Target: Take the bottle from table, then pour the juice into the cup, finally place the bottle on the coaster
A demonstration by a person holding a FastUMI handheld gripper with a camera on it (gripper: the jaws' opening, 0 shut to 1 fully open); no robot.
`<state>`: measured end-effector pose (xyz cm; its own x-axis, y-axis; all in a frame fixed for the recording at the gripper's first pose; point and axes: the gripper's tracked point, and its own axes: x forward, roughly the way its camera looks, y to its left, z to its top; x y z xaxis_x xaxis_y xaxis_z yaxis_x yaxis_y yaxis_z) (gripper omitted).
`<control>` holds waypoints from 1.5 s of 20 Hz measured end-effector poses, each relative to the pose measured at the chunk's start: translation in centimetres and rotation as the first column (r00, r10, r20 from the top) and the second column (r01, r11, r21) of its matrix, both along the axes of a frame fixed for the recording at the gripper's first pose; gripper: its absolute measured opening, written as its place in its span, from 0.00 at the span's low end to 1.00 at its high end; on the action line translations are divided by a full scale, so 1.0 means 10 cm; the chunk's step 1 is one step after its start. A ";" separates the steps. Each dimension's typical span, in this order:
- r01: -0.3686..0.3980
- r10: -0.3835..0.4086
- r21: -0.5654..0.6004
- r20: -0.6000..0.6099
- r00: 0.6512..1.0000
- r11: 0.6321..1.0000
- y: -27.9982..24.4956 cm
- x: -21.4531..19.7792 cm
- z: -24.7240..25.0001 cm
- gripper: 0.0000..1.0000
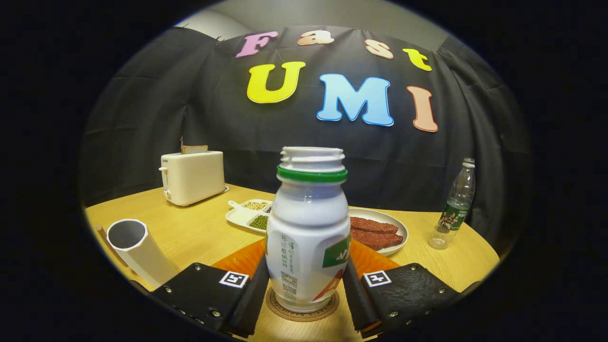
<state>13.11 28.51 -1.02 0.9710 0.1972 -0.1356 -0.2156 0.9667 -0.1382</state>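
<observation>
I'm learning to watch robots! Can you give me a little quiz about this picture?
1. True or false: the juice bottle has its cap on.
2. What does the bottle stand on? A) plate B) round coaster C) toaster
3. Fill in: the white cup left of the gripper looks ____.

Key:
1. False; its mouth is open.
2. B, with both jaws at its sides.
3. Tilted, its opening facing the camera.

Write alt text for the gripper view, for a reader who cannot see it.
The gripper has both fingers against an uncapped white bottle standing upright on a round coaster on a wooden table. A white cup stands left of the fingers; beyond are an orange mat, a toaster, a divided tray of beans, a plate of red slices and a clear water bottle.
</observation>
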 end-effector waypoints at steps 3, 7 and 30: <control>-0.002 0.002 0.019 0.015 1.000 1.000 -0.02 -0.01 0.02 0.75; 0.004 -0.006 0.029 0.052 0.999 1.000 -0.06 -0.11 0.22 0.98; 0.021 -0.035 0.052 0.275 0.961 0.998 -0.57 -1.34 1.96 0.97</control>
